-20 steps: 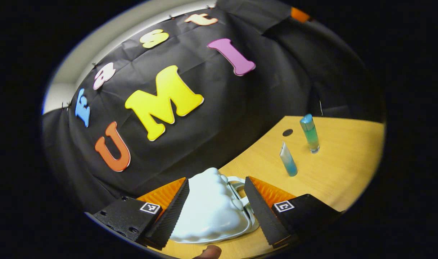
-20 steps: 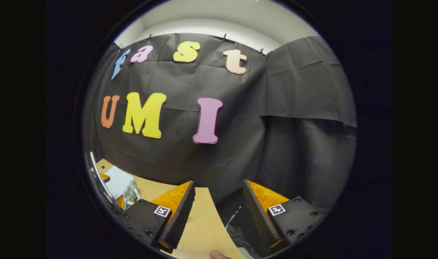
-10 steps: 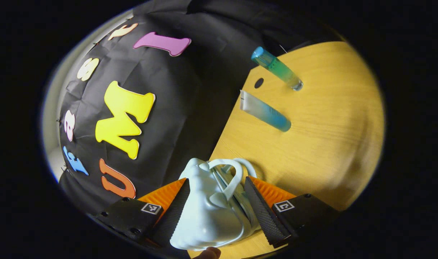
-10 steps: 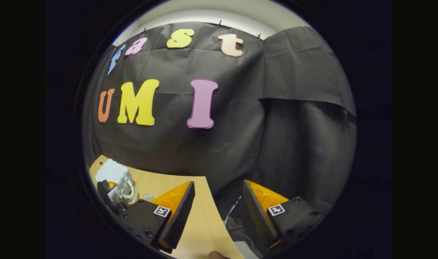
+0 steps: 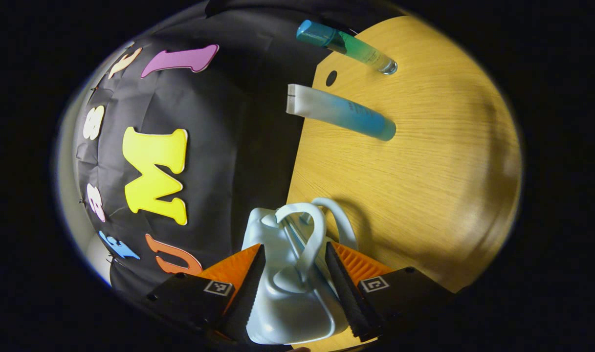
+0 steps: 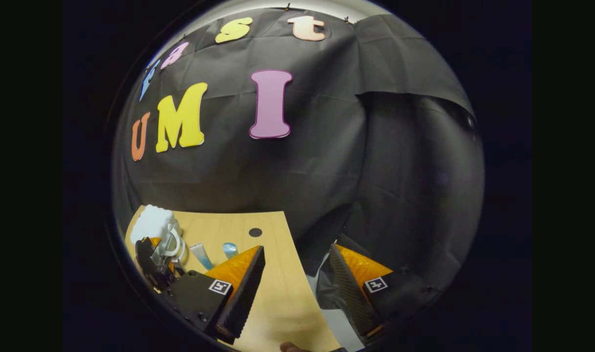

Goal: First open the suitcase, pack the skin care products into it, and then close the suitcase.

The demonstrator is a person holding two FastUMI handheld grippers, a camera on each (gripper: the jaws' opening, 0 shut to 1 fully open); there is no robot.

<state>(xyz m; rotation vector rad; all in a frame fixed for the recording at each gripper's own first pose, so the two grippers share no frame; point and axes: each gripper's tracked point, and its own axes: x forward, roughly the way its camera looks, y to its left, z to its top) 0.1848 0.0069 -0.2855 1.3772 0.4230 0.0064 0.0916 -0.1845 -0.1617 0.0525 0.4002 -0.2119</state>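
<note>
On the wooden table [image 5: 414, 166], the left gripper [image 5: 293, 288] is clamped on the small white suitcase [image 5: 287, 293] (both fingers pressing its sides near the handles). A blue tube [image 5: 341, 113] and a green bottle [image 5: 348, 45] stand well apart from it. The right gripper [image 6: 293, 288] hangs spread over the table edge, grasping nothing.

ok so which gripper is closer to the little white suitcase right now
Left. The left gripper has the white suitcase between its fingers; the right gripper hangs open over the table's edge, well off to the side.
</note>
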